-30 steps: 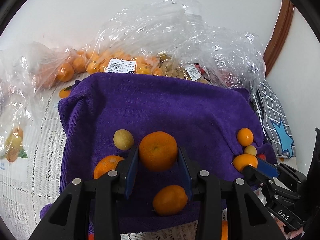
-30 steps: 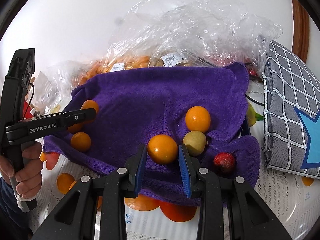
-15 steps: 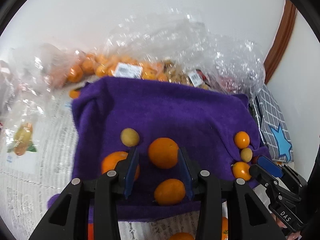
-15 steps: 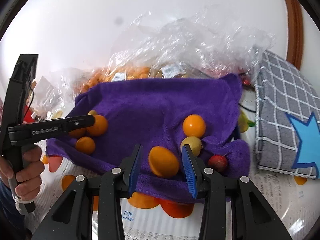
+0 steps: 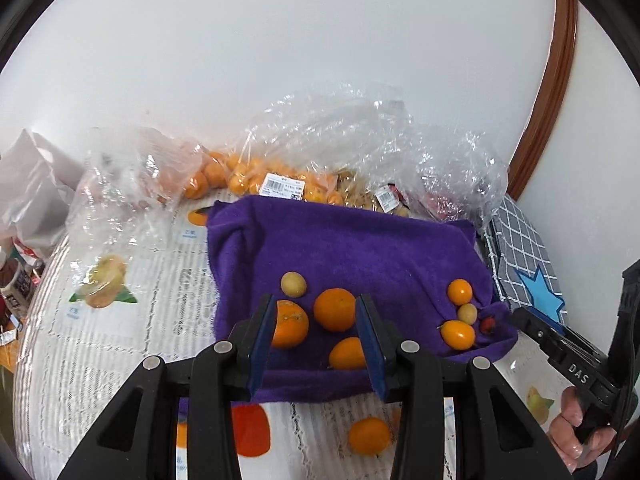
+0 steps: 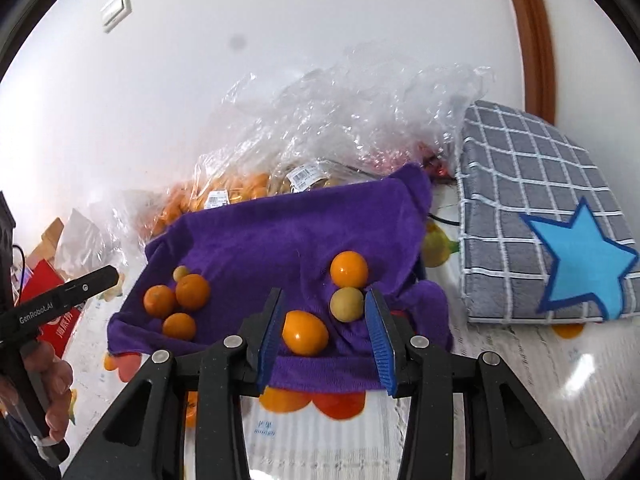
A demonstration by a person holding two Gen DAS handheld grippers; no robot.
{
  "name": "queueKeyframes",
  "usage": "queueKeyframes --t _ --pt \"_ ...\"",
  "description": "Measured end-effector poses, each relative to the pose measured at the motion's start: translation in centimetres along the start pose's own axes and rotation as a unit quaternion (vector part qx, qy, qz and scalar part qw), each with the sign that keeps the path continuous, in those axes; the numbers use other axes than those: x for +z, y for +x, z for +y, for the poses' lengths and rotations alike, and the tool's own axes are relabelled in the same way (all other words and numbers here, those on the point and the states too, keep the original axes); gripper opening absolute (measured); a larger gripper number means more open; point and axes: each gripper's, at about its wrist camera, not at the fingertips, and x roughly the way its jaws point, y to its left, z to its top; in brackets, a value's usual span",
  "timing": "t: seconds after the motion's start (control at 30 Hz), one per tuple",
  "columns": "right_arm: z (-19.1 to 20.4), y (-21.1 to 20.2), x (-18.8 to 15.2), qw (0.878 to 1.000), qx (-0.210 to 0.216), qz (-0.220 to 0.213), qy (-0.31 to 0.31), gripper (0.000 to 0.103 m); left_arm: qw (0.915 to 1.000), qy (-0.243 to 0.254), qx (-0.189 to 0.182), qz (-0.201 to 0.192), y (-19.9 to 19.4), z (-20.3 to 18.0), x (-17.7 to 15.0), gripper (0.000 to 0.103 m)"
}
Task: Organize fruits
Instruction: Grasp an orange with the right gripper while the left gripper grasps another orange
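Hovering over the purple towel's (image 5: 352,248) near edge, my left claw (image 5: 316,340) and right claw (image 6: 324,328) both gape, pinching nothing — oranges (image 5: 334,309) cluster left, kumquats (image 6: 305,332) right, bare cloth between.

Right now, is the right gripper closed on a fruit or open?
Open: right gripper pads stand clear of the orange fruit lying on the purple towel.

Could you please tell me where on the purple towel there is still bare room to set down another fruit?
The purple towel is bare across its back half, up to the plastic bags, and in the middle strip between the orange cluster and the right group. The front edge is crowded at both ends, where the fruit sits.
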Motion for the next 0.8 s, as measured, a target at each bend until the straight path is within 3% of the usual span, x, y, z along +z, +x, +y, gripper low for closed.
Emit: queueKeyframes --t 0.23,0.37,0.53,0.6,0.8 --pt "2.9 -3.1 -2.2 0.999 -0.002 0.007 -0.047 0.042 0.9998 -0.006 -0.014 0.011 -1.7 1.0 -1.4 0.038" --pt "5.1 -3.1 -4.6 0.997 0.025 0.025 -0.075 0.042 0.9996 0.002 -0.015 0.023 -2.3 1.6 -2.9 0.038" --pt "7.2 -1.2 -7.0 0.991 0.082 0.062 -0.083 0.049 0.9997 -0.001 -0.015 0.020 -3.6 2.8 -4.5 0.038" --pt "7.8 -0.2 -7.5 0.991 0.083 0.072 -0.083 0.050 0.9995 -0.002 -0.017 0.028 -3.6 3.3 -5.1 0.046" --pt "8.3 3.3 -7.7 0.988 0.082 0.111 -0.068 0.047 0.9987 0.003 -0.032 0.038 -2.8 3.8 -6.7 0.048"
